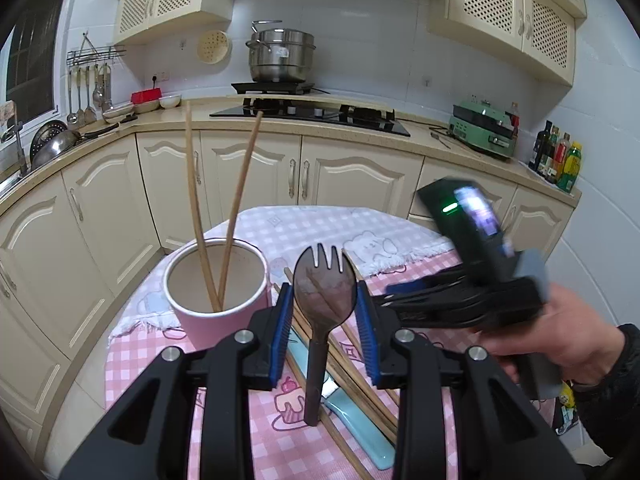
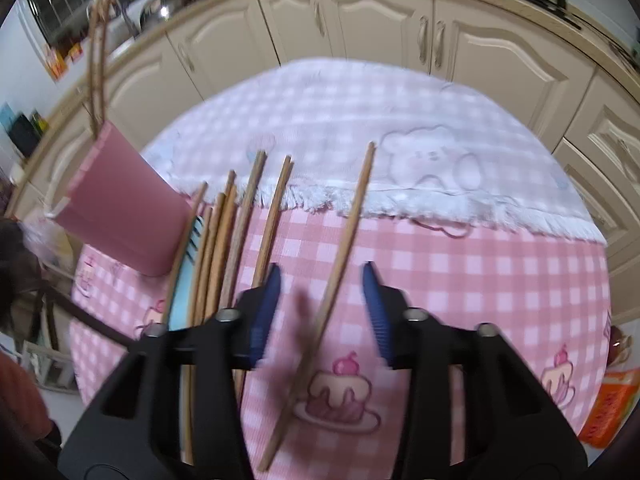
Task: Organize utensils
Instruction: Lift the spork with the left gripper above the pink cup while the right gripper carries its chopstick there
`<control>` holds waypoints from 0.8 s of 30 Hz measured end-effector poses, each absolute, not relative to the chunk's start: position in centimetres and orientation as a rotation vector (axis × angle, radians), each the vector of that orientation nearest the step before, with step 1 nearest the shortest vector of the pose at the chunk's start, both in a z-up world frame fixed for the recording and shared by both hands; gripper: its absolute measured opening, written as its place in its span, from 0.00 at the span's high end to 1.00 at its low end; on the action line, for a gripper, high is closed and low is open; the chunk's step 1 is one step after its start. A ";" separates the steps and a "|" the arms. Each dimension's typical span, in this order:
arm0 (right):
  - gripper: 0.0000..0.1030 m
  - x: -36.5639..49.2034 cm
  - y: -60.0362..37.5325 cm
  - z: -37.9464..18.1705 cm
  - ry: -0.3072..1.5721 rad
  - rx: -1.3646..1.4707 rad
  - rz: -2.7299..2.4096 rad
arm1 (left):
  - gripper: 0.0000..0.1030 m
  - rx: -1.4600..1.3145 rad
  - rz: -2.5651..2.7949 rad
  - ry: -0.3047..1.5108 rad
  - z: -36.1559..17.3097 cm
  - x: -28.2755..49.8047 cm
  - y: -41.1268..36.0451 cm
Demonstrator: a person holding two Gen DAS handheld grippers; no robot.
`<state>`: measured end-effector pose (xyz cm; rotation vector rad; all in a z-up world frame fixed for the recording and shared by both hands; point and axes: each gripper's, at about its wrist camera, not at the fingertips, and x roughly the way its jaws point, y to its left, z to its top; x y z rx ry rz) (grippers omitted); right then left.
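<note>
In the left wrist view, a dark spork (image 1: 323, 292) stands upright between the blue pads of my left gripper (image 1: 325, 308); the pads are spread wider than its handle and do not touch it. A pink cup (image 1: 218, 300) with two wooden chopsticks (image 1: 236, 200) stands at the left. In the right wrist view, my right gripper (image 2: 320, 312) is open over a single wooden chopstick (image 2: 340, 268) lying on the pink checked cloth (image 2: 480, 280). Several more chopsticks (image 2: 228, 240) and a light blue utensil (image 2: 184, 292) lie to its left beside the pink cup (image 2: 120, 208).
The small round table has cream kitchen cabinets (image 1: 256, 176) close behind it. A white towel with a bear print (image 2: 432, 164) covers the table's far half. The right hand and its gripper (image 1: 480, 292) show at the right of the left wrist view. An orange packet (image 2: 612, 404) sits off the table's right edge.
</note>
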<state>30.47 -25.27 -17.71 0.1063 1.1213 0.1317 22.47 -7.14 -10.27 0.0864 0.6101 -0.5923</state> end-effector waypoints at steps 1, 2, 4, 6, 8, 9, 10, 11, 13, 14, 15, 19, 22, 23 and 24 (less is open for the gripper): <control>0.75 31.0 -24.5 -18.5 1.142 0.056 0.114 | 0.71 0.085 -0.590 0.607 -10.2 22.2 -7.0; 0.83 31.1 -24.1 -18.7 1.117 0.003 0.096 | 0.71 0.083 -0.588 0.603 -10.1 22.1 -6.9; 0.90 31.0 -23.9 -18.9 1.112 -0.021 0.093 | 0.71 0.077 -0.582 0.594 -9.7 22.0 -6.6; 0.95 30.7 -24.5 -18.7 1.109 0.066 0.146 | 0.71 0.070 -0.576 0.585 -9.3 21.8 -6.1; 0.95 30.1 -25.1 -18.0 1.067 0.103 0.161 | 0.71 0.065 -0.570 0.575 -9.0 21.7 -5.7; 0.95 29.7 -25.6 -17.5 1.045 0.143 0.182 | 0.71 0.062 -0.569 0.570 -8.8 21.7 -5.4; 0.95 29.3 -26.2 -16.9 1.020 0.173 0.196 | 0.71 0.057 -0.568 0.565 -8.6 21.6 -5.2; 0.95 28.9 -26.5 -16.2 0.992 0.192 0.205 | 0.71 0.052 -0.568 0.561 -8.4 21.5 -5.0; 0.95 28.1 -27.5 -14.7 0.936 0.238 0.230 | 0.71 0.042 -0.566 0.548 -7.9 21.4 -4.7; 0.95 27.6 -27.7 -14.0 0.912 0.254 0.239 | 0.71 0.038 -0.566 0.544 -7.7 21.4 -4.6; 0.95 27.1 -27.9 -13.1 0.880 0.270 0.249 | 0.71 0.031 -0.565 0.536 -7.4 21.3 -4.3; 0.95 26.6 -28.5 -9.8 0.775 0.321 0.297 | 0.71 0.001 -0.562 0.514 -6.3 21.4 -3.5; 0.95 26.2 -28.1 -7.2 0.693 0.346 0.341 | 0.71 -0.009 -0.550 0.488 -5.1 21.6 -2.8; 0.95 25.9 -28.0 -6.3 0.669 0.352 0.355 | 0.71 -0.009 -0.546 0.480 -4.8 21.7 -2.6; 0.95 25.9 -27.8 -5.5 0.644 0.355 0.367 | 0.71 -0.011 -0.540 0.468 -4.2 21.8 -2.3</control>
